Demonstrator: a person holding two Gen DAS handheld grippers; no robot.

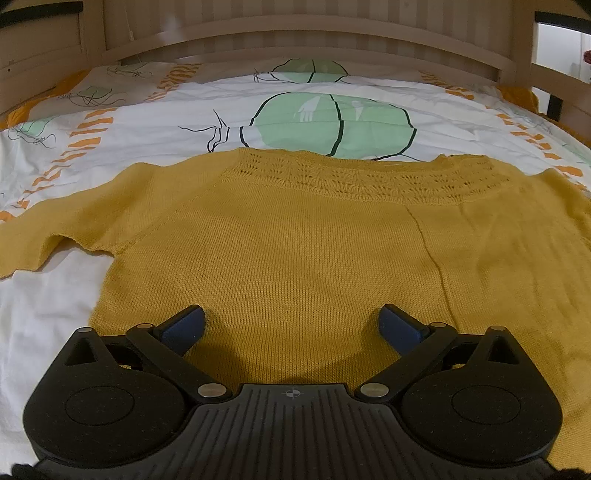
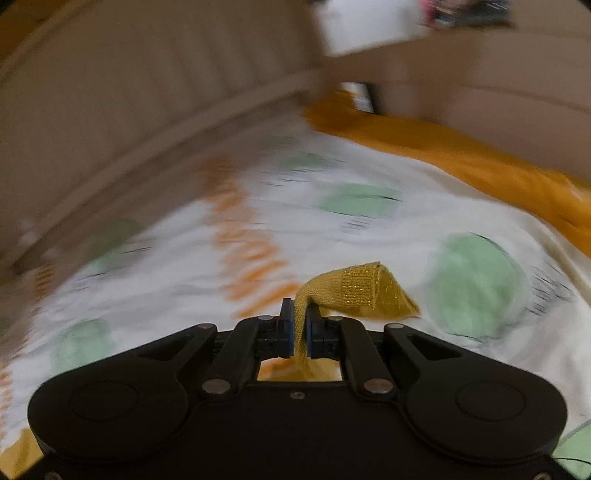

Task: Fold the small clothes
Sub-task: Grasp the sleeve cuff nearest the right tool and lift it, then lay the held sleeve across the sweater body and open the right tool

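Note:
A mustard-yellow knitted sweater (image 1: pixel 295 236) lies flat on the bed, its lace neckline toward the headboard and one short sleeve (image 1: pixel 33 243) stretched out to the left. My left gripper (image 1: pixel 291 325) hovers over the sweater's lower hem, jaws wide open, blue pads (image 1: pixel 184 325) apart with nothing between them. In the blurred right wrist view, my right gripper (image 2: pixel 302 325) is shut on a fold of the same yellow knit, and the sleeve cuff (image 2: pixel 358 291) sticks up beyond the fingers, lifted off the bed.
A white bedsheet (image 1: pixel 147 122) with green shapes and orange stripes covers the bed. A beige wooden headboard (image 1: pixel 295 33) runs along the far side. An orange blanket (image 2: pixel 461 158) lies along the bed's right edge. Bare sheet (image 1: pixel 48 314) shows left of the sweater.

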